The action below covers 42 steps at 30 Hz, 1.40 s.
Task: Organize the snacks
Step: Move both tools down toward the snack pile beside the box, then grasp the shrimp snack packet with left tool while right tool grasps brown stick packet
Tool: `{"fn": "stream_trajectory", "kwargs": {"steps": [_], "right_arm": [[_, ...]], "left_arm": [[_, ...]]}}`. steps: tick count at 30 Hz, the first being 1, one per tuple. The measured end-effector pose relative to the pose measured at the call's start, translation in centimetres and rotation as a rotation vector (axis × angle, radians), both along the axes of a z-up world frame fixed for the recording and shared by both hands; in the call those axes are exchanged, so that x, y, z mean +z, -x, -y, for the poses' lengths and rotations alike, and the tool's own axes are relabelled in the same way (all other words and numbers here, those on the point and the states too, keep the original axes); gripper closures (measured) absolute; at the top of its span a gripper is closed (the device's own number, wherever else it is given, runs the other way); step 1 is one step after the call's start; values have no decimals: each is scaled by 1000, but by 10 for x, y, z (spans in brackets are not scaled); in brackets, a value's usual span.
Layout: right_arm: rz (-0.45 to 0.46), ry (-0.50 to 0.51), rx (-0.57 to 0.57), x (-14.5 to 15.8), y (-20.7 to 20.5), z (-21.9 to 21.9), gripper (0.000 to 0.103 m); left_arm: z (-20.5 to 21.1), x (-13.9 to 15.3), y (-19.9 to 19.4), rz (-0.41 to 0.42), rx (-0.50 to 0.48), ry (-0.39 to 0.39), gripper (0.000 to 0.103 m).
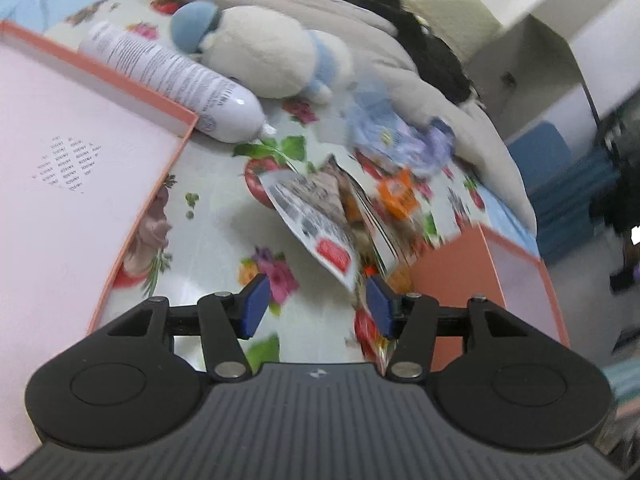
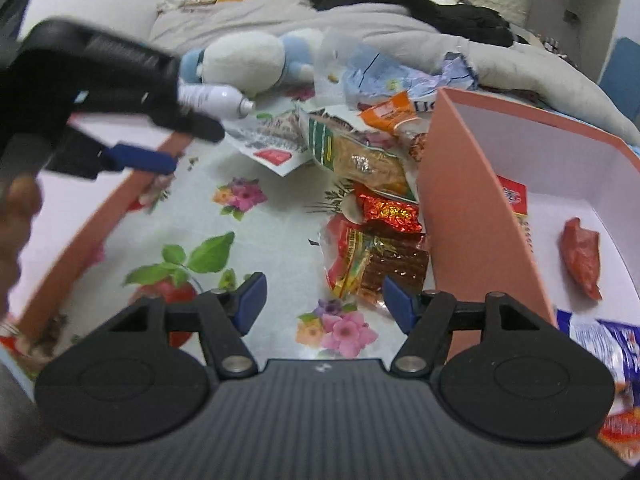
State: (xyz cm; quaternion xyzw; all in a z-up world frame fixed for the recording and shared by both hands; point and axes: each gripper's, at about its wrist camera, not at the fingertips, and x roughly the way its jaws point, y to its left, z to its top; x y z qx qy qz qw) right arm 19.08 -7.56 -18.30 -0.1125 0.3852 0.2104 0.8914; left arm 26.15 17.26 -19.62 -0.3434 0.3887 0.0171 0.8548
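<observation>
Right now the left gripper [image 1: 318,306] hangs with its blue pads spread wide, nothing between them, above the flowered bedsheet [image 1: 208,240]. Toward 1 o'clock from it lies a white-and-grey snack packet [image 1: 312,216] with a red label, its long axis running from 11 o'clock down to 5 o'clock, its lower corner just beside the right-hand pad; whether they touch is lost in motion blur. Beyond it, an orange packet [image 1: 396,192] and a crumpled blue wrapper [image 1: 400,136] are smeared beyond reading.

From the right wrist view, the right gripper [image 2: 324,300] is likewise spread and empty. At its 1 o'clock a clear packet of brown squares [image 2: 380,264] lies touching the outer wall of the pink box [image 2: 452,200], with a red foil packet [image 2: 390,210] above it and a long golden packet [image 2: 360,160], its axis going 11 to 5 o'clock, farther up. Inside the box rest a red packet [image 2: 582,256] pointing roughly 12 to 6 o'clock, and a red-and-white one [image 2: 514,198] partly hidden by the wall. A blue-and-white bag [image 2: 604,344] is cut off at 3 o'clock.

The box lid [image 1: 72,184] fills the left side, a white spray can [image 1: 172,80] lying along its rim, nozzle toward 4 o'clock, beside a plush toy [image 1: 264,48].
</observation>
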Motion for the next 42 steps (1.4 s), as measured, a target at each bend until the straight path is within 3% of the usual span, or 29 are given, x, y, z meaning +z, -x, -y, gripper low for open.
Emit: {"fn": "stream_trajectory", "kwargs": {"steps": [7,12,16,17,19,21,29,35,42], "right_arm": [[10,44,44,-16,-17,-10,54],[-1,93,70,-29,-22,-22,57],[-6,125,81,-35,-24,-27,76],[-9,125,81,-35,-24,-27,85],[-8,121,86,-32,-23,-27,94],[3,119,101,-26,-19,-26,96],[1,107,148,-12,4,-18,99],[-14,78,169,0,30,-9,99],[-24,46,201,7,67,3,99]], "left_arm": [[-21,-26,-44,9,56,70,46],[-20,-42,-64,-11,46,79,60],[-16,-51,-71,-38,45,61,89],[-15,-51,-71,-36,40,62,93],[-14,-51,-70,-22,25,73,97],[-10,-46,-67,-13,10,47,98],[-3,-18,-22,-1,44,4,101],[5,-1,34,-18,88,-40,101],[14,6,102,-52,139,-36,101]]}}
